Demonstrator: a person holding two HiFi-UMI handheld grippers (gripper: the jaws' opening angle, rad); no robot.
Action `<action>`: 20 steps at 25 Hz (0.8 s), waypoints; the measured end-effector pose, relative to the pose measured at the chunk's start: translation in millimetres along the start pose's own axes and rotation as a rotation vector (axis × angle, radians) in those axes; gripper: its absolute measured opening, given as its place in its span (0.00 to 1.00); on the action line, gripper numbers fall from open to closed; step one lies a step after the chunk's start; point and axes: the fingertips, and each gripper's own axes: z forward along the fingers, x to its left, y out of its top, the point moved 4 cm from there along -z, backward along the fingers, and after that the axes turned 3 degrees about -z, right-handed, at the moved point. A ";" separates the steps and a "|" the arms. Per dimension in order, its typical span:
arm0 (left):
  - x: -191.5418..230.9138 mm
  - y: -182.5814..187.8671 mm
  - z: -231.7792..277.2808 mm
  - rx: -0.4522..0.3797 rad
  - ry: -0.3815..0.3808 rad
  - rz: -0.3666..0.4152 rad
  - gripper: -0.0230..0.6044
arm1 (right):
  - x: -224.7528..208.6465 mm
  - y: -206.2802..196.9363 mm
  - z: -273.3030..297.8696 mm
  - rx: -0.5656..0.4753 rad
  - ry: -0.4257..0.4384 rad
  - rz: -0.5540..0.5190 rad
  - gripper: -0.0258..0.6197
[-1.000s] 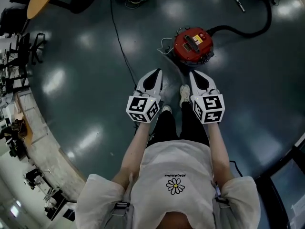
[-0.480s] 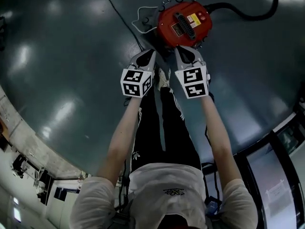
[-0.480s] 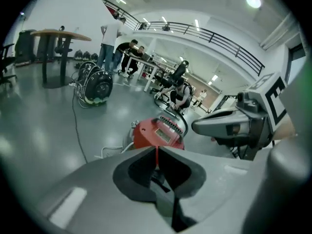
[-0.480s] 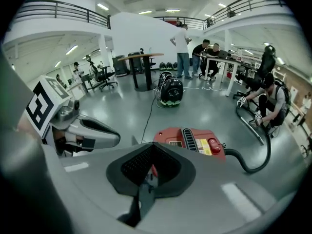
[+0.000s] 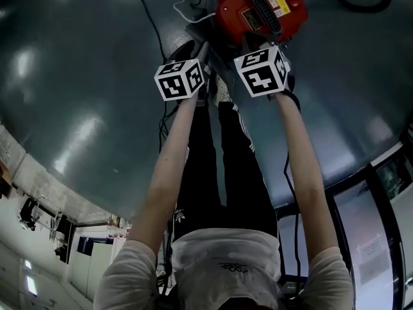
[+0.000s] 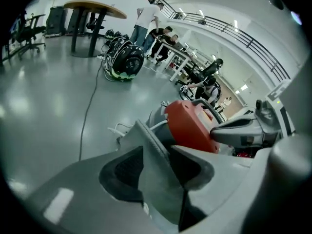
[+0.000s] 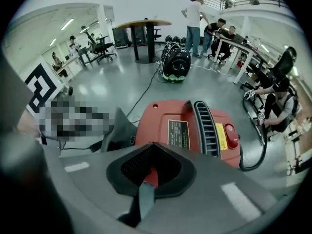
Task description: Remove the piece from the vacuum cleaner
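Jaws closed, rounded red plastic vacuum cleaner (image 5: 237, 17)

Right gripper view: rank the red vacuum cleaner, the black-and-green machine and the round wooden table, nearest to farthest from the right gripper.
1. Red vacuum cleaner: straight ahead, just past the right gripper.
2. Black-and-green machine: well beyond the vacuum cleaner, near the centre.
3. Round wooden table: farther back still, slightly left of the machine.
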 end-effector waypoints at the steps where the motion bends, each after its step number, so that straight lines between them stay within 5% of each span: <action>1: 1.6 -1.3 1.9 0.008 -0.001 -0.003 0.29 | 1.2 0.5 0.2 0.023 -0.003 -0.019 0.07; 6: -4.8 4.7 4.9 0.002 -0.021 -0.043 0.30 | 3.8 5.1 3.1 0.142 0.020 -0.076 0.07; 11: -10.1 3.1 16.6 0.043 -0.013 -0.092 0.30 | 3.3 2.9 4.0 0.150 0.007 -0.081 0.06; 17: -1.8 -8.0 12.6 0.151 0.019 0.121 0.24 | 5.4 5.1 1.5 0.138 -0.035 -0.083 0.06; 20: -1.4 -14.6 9.2 0.155 0.030 0.137 0.15 | 4.8 4.8 0.2 0.134 -0.046 -0.078 0.06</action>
